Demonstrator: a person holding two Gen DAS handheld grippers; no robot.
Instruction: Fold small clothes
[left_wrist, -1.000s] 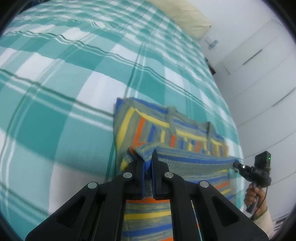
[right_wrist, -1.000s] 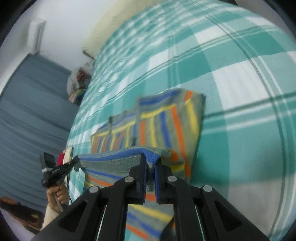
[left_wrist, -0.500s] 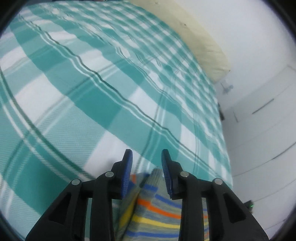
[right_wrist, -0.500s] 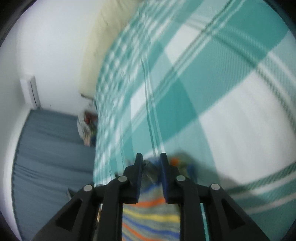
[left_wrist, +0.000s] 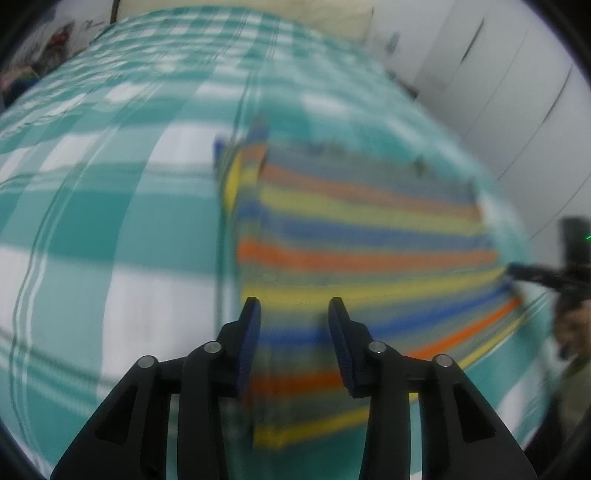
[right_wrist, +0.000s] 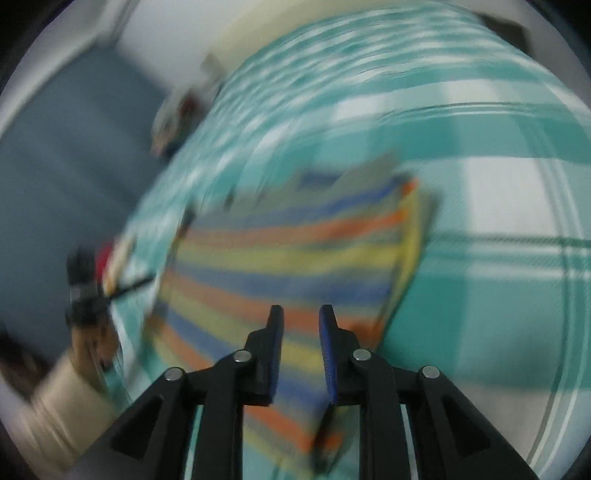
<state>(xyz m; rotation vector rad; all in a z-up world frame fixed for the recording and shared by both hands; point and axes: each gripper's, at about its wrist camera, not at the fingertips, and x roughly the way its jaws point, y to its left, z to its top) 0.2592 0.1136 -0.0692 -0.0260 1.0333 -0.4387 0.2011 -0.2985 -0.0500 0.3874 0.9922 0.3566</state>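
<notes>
A small striped garment (left_wrist: 354, 251) in grey, blue, yellow and orange lies folded flat on the teal and white checked bedspread (left_wrist: 110, 206). It also shows in the right wrist view (right_wrist: 288, 254). My left gripper (left_wrist: 294, 314) is open and empty, just above the garment's near left part. My right gripper (right_wrist: 301, 319) is open and empty over the garment's near right part. Each gripper shows at the other view's edge, the right (left_wrist: 532, 275) and the left (right_wrist: 110, 291). Both views are blurred by motion.
White wardrobe doors (left_wrist: 509, 85) stand beyond the bed on the right. A cream pillow (left_wrist: 317, 14) lies at the bed's head. A blue-grey curtain (right_wrist: 66, 155) hangs on the left, with some clutter (right_wrist: 177, 118) beside the bed.
A second ago both grippers were shut on the garment's edge, carrying it over. They let go, and now both are open and drawn back above the folded garment.
</notes>
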